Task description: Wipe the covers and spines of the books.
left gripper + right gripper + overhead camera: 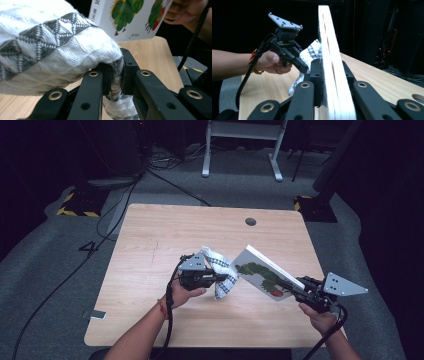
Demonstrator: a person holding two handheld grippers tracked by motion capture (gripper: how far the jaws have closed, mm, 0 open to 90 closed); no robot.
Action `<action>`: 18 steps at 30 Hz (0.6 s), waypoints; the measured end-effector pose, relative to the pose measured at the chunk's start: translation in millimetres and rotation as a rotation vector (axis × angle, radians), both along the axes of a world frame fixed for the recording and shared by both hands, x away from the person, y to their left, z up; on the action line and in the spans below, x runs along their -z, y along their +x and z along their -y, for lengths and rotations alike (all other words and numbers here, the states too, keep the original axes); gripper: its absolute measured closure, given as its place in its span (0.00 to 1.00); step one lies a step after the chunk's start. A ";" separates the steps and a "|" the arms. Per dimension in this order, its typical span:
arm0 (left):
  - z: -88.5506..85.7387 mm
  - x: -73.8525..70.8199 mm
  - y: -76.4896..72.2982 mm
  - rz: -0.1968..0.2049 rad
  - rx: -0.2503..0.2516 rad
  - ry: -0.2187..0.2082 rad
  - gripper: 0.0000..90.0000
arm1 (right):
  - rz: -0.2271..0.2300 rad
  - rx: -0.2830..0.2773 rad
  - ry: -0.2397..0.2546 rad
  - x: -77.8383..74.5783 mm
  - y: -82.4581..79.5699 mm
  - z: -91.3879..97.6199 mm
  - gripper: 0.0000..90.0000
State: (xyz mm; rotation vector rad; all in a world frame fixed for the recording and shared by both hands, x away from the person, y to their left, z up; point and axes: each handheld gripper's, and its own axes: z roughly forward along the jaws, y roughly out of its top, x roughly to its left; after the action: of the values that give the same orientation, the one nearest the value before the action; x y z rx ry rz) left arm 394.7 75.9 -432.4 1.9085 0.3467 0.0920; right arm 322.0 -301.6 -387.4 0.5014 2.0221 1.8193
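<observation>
A white cloth (220, 269) with a grey triangle pattern hangs above the table's middle, pinched in my left gripper (216, 278), which is shut on it. In the left gripper view the cloth (50, 47) bulges over the jaws and a fold passes down between them. A white board book (262, 272) with a green caterpillar on its cover is held tilted off the table by my right gripper (296, 290), shut on its lower edge. The right gripper view looks along the book's page edges (329, 62), with the cloth (310, 53) and the left gripper (304, 68) just beyond. Cloth and book nearly touch.
The wooden table (150, 240) has a round cable hole (250, 222) near its far edge. Cables (115, 215) run over the grey carpet at the left. A white desk frame (240, 145) stands behind the table. A small tag (98, 315) sits at the front left corner.
</observation>
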 end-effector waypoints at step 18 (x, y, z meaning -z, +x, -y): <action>60.0 38.8 -12.3 -0.155 0.055 0.103 0.91 | 0.041 0.062 0.051 -10.2 -2.1 -1.8 0.87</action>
State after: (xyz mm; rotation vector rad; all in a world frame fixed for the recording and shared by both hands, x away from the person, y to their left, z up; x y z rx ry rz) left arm 382.4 15.9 -471.2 2.0311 0.3999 -0.0769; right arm 319.9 -299.8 -377.2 0.5311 1.9166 1.8335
